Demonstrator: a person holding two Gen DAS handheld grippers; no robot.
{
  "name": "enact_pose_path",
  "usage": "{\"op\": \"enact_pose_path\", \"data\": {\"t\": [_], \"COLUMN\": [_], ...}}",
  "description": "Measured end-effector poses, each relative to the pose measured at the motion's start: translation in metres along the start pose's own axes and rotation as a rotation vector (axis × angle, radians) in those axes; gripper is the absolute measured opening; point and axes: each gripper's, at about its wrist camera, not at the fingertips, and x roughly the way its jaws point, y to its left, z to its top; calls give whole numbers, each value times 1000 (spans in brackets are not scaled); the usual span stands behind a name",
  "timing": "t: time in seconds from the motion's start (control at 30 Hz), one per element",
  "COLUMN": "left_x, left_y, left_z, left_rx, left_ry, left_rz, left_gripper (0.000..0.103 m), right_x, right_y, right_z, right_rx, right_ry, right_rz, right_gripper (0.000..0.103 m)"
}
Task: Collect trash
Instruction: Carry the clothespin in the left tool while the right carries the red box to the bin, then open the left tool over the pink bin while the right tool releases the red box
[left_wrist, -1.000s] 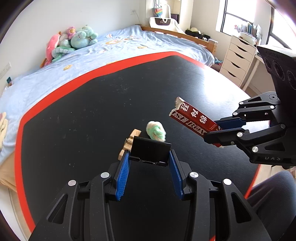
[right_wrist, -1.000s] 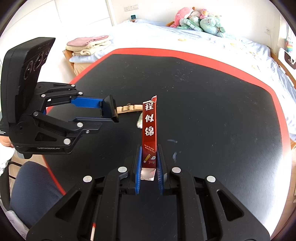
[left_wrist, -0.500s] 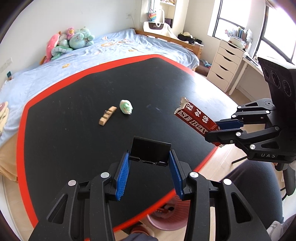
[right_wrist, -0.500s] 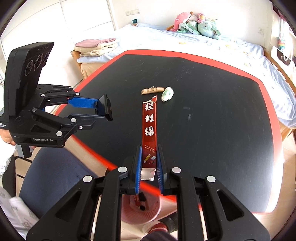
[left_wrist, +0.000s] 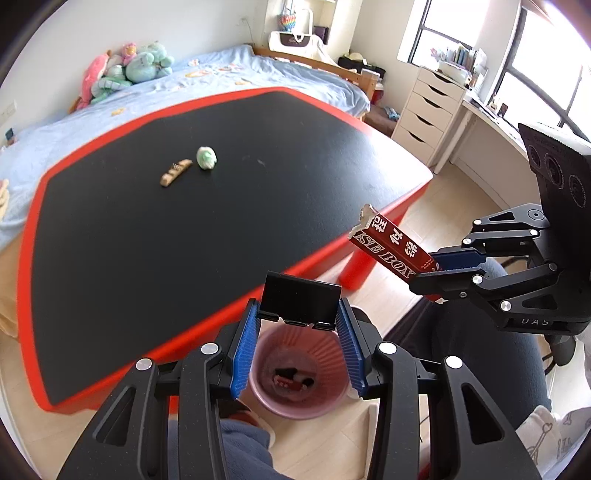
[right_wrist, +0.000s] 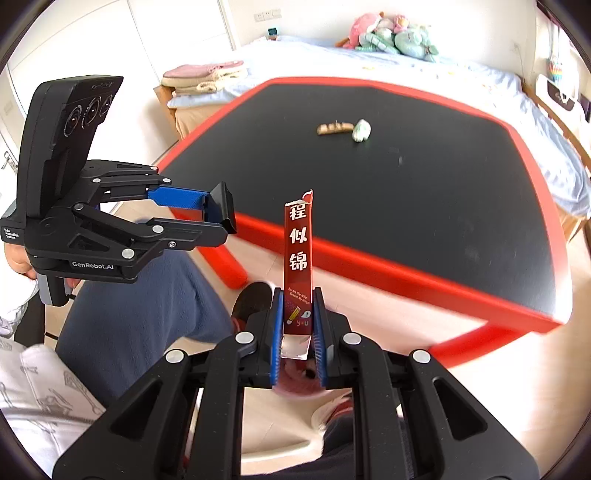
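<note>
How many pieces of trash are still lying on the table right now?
2. A tan scrap and a pale green crumpled wad lie side by side toward the far part of the table. The near edge is partly hidden behind the left hand-held gripper.

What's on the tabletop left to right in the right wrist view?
Wooden clothespin → crumpled green-white wad. They lie close together on the black table; nothing else sits on it. The red wrapper in the right hand-held gripper is off the table.
</note>
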Motion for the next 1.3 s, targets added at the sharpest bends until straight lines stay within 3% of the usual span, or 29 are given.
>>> {"op": "enact_pose_path", "data": {"t": [0.47, 0.5, 0.53, 0.6, 0.7, 0.93, 1.3], "left_x": [-2, -2, -2, -2, -4, -10, -15], "left_y": [-14, -14, -14, -11, -8, 0, 10], "left_z": [-13, -13, -13, -14, -15, -14, -12], "left_rx": [16, 18, 17, 9, -9, -49, -74], "left_ry": [17, 17, 16, 2, -12, -29, -30], "left_rz": [-23, -22, -20, -10, 3, 23, 51], "left_gripper": [43, 48, 60, 76, 87, 95, 95], "right_x": [2, 3, 3, 2, 0, -2, -1], "right_y": [4, 3, 4, 3, 1, -4, -11], "right_z": [-19, -19, -21, -23, -24, -23, -19], "right_rx": [16, 17, 17, 25, 49, 90, 136], "right_ry": [18, 22, 24, 20, 1, -12, 3], "right_rz": [6, 5, -2, -10, -5, -14, -15], "right_gripper": [16, 19, 26, 62, 87, 98, 100]}}
